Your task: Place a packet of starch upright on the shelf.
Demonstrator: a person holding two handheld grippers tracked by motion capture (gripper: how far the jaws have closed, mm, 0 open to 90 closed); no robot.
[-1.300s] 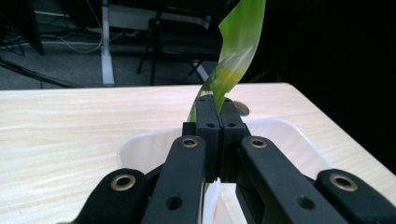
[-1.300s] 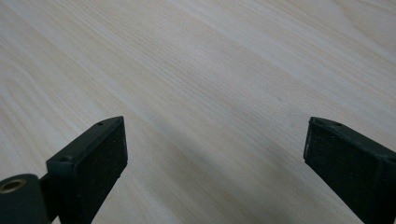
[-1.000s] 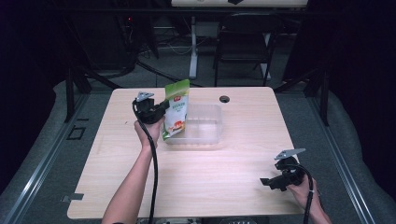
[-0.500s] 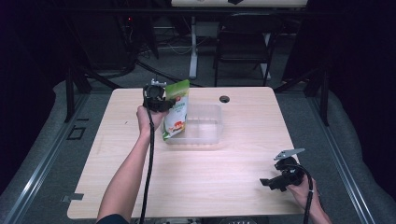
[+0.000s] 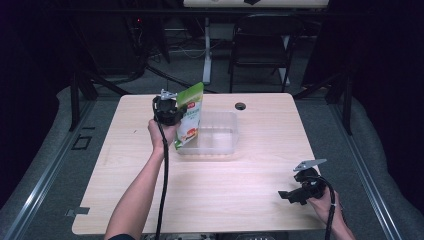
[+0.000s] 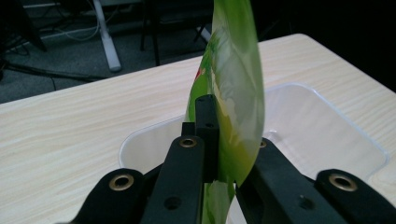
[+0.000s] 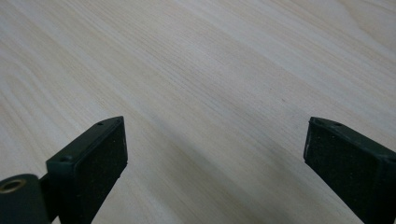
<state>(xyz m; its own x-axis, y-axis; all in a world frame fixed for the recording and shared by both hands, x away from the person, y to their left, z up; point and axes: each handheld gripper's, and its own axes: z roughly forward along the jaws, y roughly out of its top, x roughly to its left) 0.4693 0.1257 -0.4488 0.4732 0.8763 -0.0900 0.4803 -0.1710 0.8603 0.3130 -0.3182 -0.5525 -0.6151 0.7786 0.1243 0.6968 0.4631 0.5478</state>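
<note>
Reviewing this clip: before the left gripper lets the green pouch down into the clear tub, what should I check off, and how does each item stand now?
1. Left gripper clamped on the green pouch: ok, jaws closed on its edge.
2. Pouch over the clear tub: ok, its lower end hangs at the tub's left end.
3. Pouch bottom resting on the tub floor: cannot tell.
4. Tub free of other items: ok, the visible inside is bare.
5. Right gripper out of the way: ok, open and low over the table near its front right corner.
6. Tub steady on the table: ok, it sits flat.
</note>
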